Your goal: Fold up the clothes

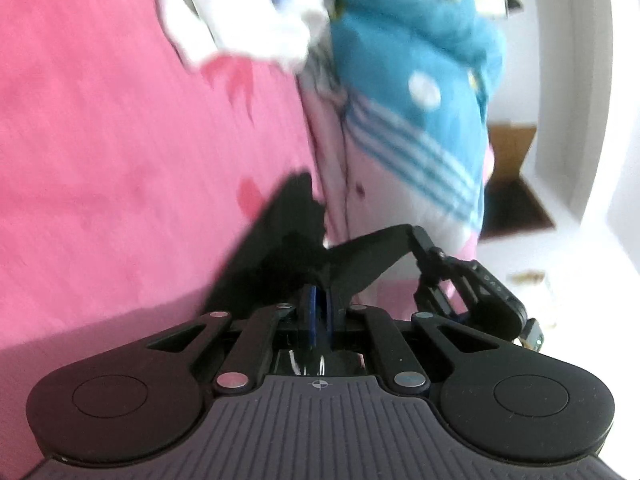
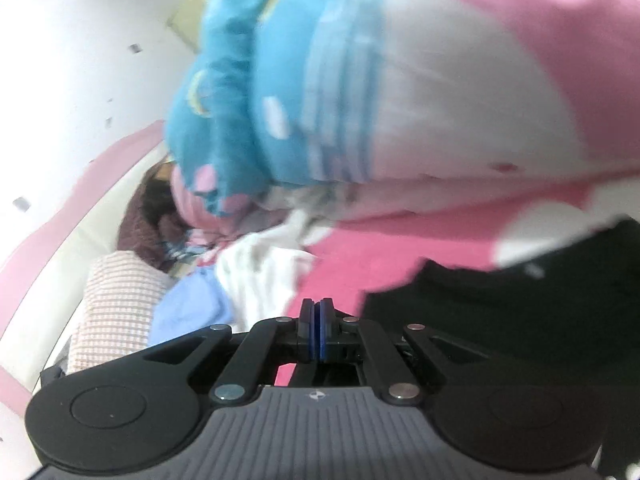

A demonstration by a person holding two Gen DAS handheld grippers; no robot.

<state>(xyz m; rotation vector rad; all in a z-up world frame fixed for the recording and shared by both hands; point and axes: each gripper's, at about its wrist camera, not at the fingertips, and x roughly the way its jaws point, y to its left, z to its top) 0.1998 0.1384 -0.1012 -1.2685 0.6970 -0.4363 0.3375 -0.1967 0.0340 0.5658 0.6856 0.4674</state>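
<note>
A black garment (image 1: 280,224) hangs over the pink bed sheet (image 1: 120,140). My left gripper (image 1: 320,292) is shut on one edge of it, and the cloth covers its fingertips. From there the fabric stretches right to my right gripper (image 1: 422,240), which pinches its other edge. In the right wrist view the right gripper (image 2: 317,310) has its blue pads pressed together, and the black garment (image 2: 520,312) spreads off to the right. Both views are blurred by motion.
A heap of clothes lies beyond: a blue fleece piece (image 1: 408,40), a white and pink piece with blue stripes (image 1: 400,152) and white cloth (image 2: 264,276). A chequered cloth (image 2: 120,308) and light blue cloth (image 2: 188,308) sit by the white bed edge (image 2: 60,264). A doorway (image 1: 516,168) is at the right.
</note>
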